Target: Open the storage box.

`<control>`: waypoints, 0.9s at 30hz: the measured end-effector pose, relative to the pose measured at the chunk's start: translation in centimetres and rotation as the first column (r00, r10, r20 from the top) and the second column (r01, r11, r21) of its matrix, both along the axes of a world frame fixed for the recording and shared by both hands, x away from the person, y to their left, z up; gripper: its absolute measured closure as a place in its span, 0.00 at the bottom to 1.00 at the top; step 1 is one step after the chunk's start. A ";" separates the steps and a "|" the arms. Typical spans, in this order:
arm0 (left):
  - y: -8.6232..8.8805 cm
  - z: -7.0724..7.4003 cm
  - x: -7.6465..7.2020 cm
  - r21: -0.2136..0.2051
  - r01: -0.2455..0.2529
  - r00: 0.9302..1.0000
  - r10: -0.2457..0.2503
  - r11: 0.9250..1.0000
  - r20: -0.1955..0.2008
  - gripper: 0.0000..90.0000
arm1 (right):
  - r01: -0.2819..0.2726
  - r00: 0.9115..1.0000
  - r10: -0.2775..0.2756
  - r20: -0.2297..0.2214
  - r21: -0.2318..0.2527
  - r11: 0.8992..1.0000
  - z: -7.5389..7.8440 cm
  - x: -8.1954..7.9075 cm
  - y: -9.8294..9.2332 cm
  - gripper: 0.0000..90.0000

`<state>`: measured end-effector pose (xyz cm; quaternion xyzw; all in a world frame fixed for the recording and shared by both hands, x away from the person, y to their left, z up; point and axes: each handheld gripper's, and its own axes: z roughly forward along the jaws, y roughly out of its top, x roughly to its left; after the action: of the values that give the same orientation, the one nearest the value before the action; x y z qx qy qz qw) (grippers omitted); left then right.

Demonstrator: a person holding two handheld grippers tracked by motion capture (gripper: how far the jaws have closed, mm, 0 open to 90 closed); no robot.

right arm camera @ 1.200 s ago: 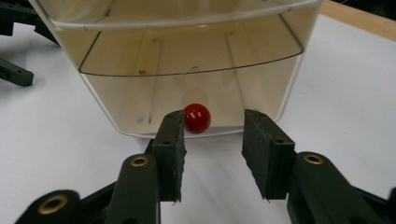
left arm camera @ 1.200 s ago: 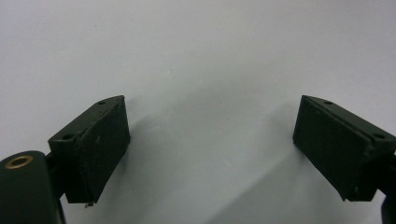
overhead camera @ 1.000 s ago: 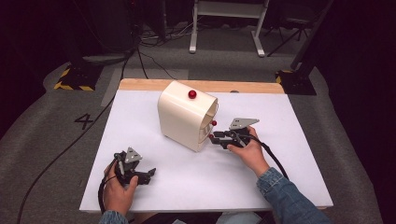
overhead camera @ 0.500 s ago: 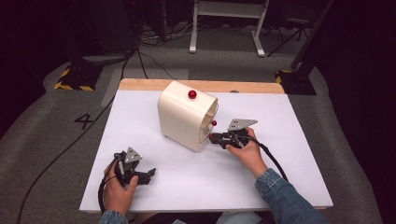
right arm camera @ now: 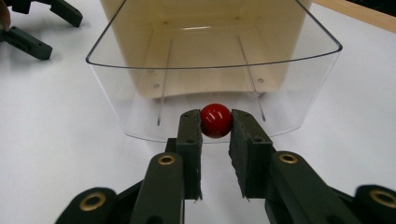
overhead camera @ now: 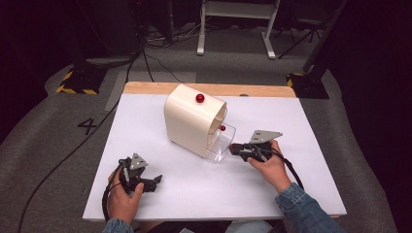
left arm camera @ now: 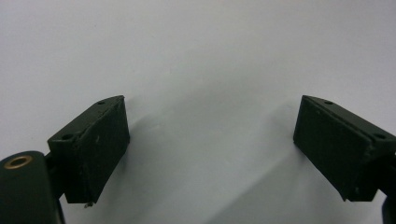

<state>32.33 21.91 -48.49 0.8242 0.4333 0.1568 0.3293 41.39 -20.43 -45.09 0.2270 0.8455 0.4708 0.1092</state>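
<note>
A cream rounded box [overhead camera: 189,119] stands on the white table [overhead camera: 291,126], with a red knob [overhead camera: 199,98] on its top. A clear curved flap [overhead camera: 221,144] hangs open from its right face. In the right gripper view the flap [right arm camera: 135,102] carries a red ball knob [right arm camera: 216,120], and my right gripper [right arm camera: 215,123] is shut on it. From above, the right gripper [overhead camera: 233,147] sits at the flap's outer edge. My left gripper [overhead camera: 153,183] rests open near the table's front left. Its jaws [left arm camera: 210,144] stand wide apart over bare white table.
Another small red knob [overhead camera: 222,128] shows at the box's opening. A wooden strip [overhead camera: 252,90] edges the far side of the table. Cables and stand legs [overhead camera: 233,29] lie on the grey floor behind. The left gripper [right arm camera: 32,28] appears far off in the right gripper view.
The right gripper has drawn back toward the person with the red knob in it, and the clear flap has swung out from the box. The left gripper has stayed put.
</note>
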 end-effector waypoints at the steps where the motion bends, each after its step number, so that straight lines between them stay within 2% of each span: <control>1: 0.0 0.0 0.0 0.000 0.000 1.000 0.000 1.000 0.000 0.12 | 0.001 1.000 -0.001 0.006 -0.003 1.000 0.1 -0.2 -0.3 0.83; 10: 0.0 0.0 0.0 0.001 0.000 1.000 0.000 1.000 -0.004 0.12 | 0.014 1.000 -0.014 0.011 -0.003 1.000 0.5 -1.6 -2.4 0.83; 15: 0.0 0.0 0.0 0.000 0.001 1.000 -0.001 1.000 -0.004 0.12 | 0.018 1.000 -0.018 0.014 -0.014 1.000 0.5 -1.9 -2.8 0.83; 27: 0.0 0.0 0.1 -0.001 -0.001 1.000 0.001 1.000 -0.007 0.12 | 0.024 0.999 -0.026 -0.027 -0.045 0.999 -0.8 -1.8 -3.1 0.82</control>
<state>32.41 21.89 -48.44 0.8242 0.4349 0.1541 0.3282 39.62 -23.55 -45.84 0.2415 0.8543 0.4474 0.1085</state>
